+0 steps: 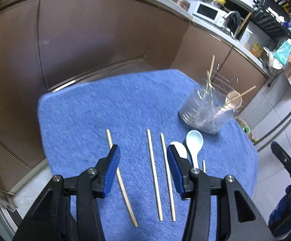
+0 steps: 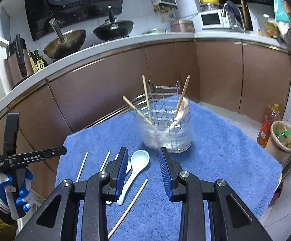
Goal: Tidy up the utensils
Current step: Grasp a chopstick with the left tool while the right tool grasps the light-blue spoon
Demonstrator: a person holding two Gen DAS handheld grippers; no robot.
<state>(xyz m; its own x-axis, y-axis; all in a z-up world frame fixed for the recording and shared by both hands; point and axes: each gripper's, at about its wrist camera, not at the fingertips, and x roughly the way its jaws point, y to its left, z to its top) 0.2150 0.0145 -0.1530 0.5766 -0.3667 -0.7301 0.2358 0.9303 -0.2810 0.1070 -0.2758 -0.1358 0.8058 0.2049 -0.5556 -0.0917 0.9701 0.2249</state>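
Three long wooden chopsticks [image 1: 154, 174] lie side by side on the blue towel [image 1: 85, 120]. A white spoon [image 1: 180, 149] and a pale blue spoon [image 1: 194, 140] rest to their right, then one more chopstick [image 1: 204, 165]. My left gripper [image 1: 143, 147] hovers over the chopsticks, open and empty. A clear holder [image 2: 165, 128] with a wire insert stands at the back with several chopsticks in it. My right gripper [image 2: 143, 150] is open and empty above the pale blue spoon [image 2: 138, 160], with a chopstick [image 2: 129, 204] lying below it.
A gloved hand [image 2: 23, 192] holds the left gripper's handle at the towel's left edge. Brown cabinets [image 2: 105, 84] run behind the table under a counter with two woks [image 2: 65, 40] and a microwave [image 2: 210, 19]. An oil bottle [image 2: 266, 126] and a waste bin [image 2: 282, 138] stand on the floor to the right.
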